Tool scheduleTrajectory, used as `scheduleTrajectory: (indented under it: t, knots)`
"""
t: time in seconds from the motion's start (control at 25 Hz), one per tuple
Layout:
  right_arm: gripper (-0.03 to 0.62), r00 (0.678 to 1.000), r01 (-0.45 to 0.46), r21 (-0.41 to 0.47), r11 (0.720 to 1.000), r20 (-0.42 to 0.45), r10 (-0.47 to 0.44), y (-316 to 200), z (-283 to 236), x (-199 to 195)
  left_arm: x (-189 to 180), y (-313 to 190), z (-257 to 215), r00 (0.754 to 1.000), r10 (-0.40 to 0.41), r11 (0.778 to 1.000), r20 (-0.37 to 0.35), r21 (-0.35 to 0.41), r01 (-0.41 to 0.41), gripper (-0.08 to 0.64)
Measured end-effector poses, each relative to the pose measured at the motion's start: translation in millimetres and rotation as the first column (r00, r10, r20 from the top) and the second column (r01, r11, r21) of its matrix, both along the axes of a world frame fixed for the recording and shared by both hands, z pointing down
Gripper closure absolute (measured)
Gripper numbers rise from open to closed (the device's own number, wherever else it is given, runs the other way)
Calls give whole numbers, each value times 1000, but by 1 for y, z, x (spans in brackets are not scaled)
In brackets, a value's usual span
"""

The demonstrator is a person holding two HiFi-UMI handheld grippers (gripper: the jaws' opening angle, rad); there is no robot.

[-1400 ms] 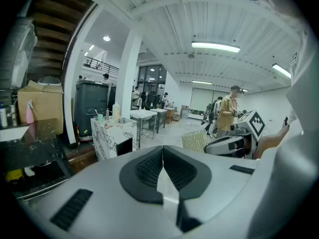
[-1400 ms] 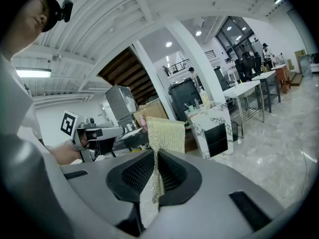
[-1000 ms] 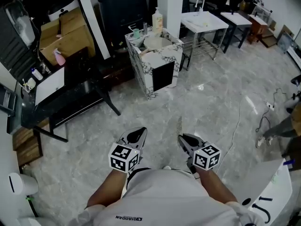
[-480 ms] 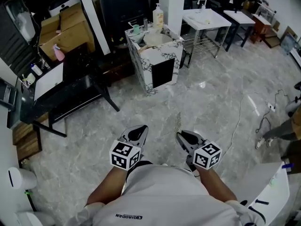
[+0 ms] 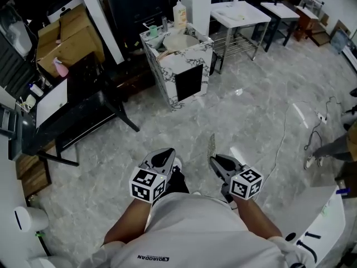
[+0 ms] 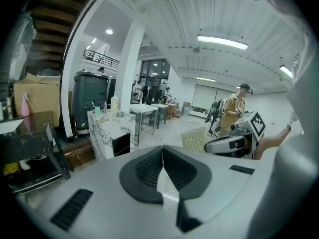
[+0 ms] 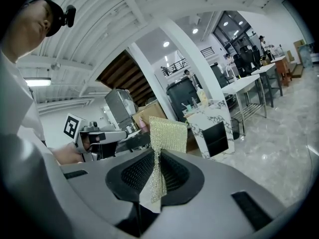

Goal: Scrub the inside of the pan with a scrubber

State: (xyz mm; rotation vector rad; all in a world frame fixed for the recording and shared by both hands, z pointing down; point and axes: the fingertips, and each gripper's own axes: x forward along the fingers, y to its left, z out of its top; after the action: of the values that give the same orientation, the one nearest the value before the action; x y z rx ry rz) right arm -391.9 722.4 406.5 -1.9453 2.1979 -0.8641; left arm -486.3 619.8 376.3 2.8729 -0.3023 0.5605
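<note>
My right gripper (image 5: 219,165) is shut on a thin golden mesh scrubber (image 5: 212,146), which stands upright out of the jaws (image 7: 167,133). My left gripper (image 5: 162,159) is shut with nothing between its pads (image 6: 162,151). Both are held level in front of the person's body, side by side over the marble floor. Far ahead stands a marble-patterned counter (image 5: 189,66) with a pale round pan (image 5: 179,41) lying on top of it. From the left gripper view the scrubber (image 6: 194,139) and the right gripper (image 6: 234,143) show off to the right.
A soap bottle (image 5: 179,13) and a cup sit on the counter behind the pan. A black table (image 5: 72,116) and cardboard boxes (image 5: 67,38) stand at the left, a white sink table (image 5: 240,13) at the back right. A cable (image 5: 290,127) lies on the floor.
The person has taken a step: a dark shoe now shows below the left gripper and the room has shifted in view. Both grippers keep their pose and the scrubber stays held.
</note>
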Motion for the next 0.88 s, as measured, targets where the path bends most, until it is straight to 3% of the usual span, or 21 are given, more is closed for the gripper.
scheduleTrajectory:
  t: [0.36, 0.6, 0.88]
  knots:
    - [531, 1000, -2, -56, 998, -11, 1, -94, 15, 50, 56, -97, 19, 1000, 8, 999, 6, -40, -8, 545]
    - [531, 999, -20, -55, 998, -47, 18, -194, -7, 106, 114, -199, -7, 998, 40, 999, -39, 5, -40, 545]
    - [531, 995, -77, -32, 997, -61, 75, -296, -19, 157, 156, -302, -8, 998, 64, 998, -28, 15, -64, 545]
